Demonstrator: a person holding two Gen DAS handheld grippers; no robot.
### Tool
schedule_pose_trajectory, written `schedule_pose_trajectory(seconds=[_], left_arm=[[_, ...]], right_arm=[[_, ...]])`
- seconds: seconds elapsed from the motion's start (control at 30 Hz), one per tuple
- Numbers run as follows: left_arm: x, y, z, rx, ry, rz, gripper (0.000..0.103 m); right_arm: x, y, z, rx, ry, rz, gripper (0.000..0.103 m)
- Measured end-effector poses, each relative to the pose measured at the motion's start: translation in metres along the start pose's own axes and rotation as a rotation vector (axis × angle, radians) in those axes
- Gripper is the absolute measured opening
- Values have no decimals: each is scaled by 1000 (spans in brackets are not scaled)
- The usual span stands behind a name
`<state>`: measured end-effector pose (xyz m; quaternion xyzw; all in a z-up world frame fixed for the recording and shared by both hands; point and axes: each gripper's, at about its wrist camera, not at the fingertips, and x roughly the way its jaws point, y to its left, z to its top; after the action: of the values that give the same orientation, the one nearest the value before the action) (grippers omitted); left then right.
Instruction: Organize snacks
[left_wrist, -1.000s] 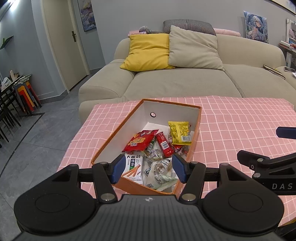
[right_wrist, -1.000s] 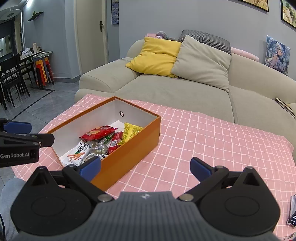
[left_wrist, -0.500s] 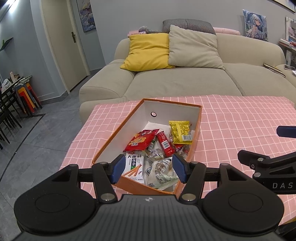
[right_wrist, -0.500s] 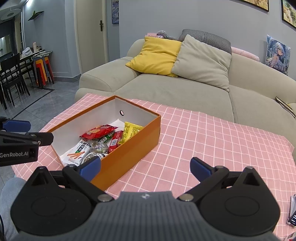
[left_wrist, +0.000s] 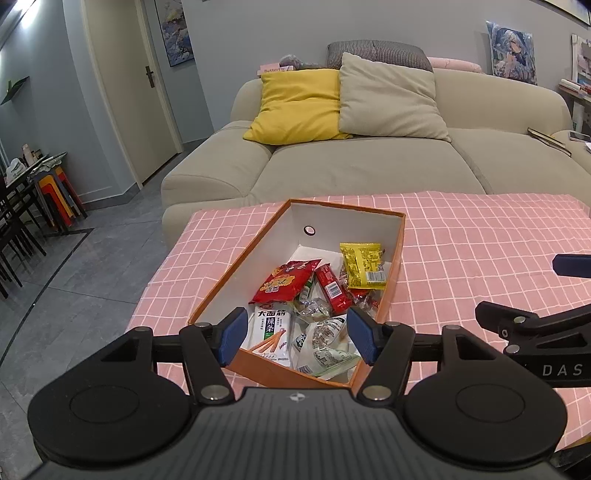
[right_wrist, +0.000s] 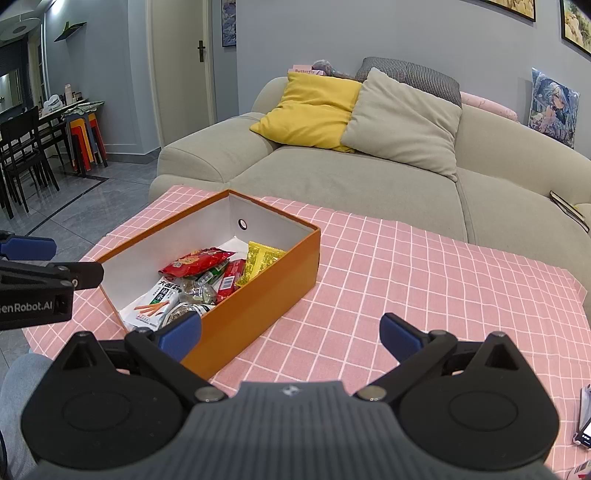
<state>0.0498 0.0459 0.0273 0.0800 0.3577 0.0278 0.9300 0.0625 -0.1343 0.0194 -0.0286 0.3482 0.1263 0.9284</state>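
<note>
Left tool (left_wrist: 293, 334): jaws opening, nothing between them. Orange box (left_wrist: 218, 291) of snacks (left_wrist: 286, 282) sits at its 12 o'clock, long axis 6-to-12, left hand nearer. Right tool (right_wrist: 290, 332): wide open, empty; box at its 10 o'clock on the desk (right_wrist: 424, 280).

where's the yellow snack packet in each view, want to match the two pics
Left wrist view: the yellow snack packet lies in the orange box, against its right wall, just right of picture centre.
Right wrist view: the same packet sits left of centre, tucked behind the box's near orange wall.
Shared landmark: the round hole in the box's far white wall, just beyond the packet in both.
</note>
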Motion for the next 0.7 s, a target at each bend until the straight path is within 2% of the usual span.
schedule_pose_trajectory(seconds=[0.7], left_arm=[[0, 0, 1, -1, -5, -16, 73]], right_arm=[[-1, -3, -2, 2, 7, 1, 99]])
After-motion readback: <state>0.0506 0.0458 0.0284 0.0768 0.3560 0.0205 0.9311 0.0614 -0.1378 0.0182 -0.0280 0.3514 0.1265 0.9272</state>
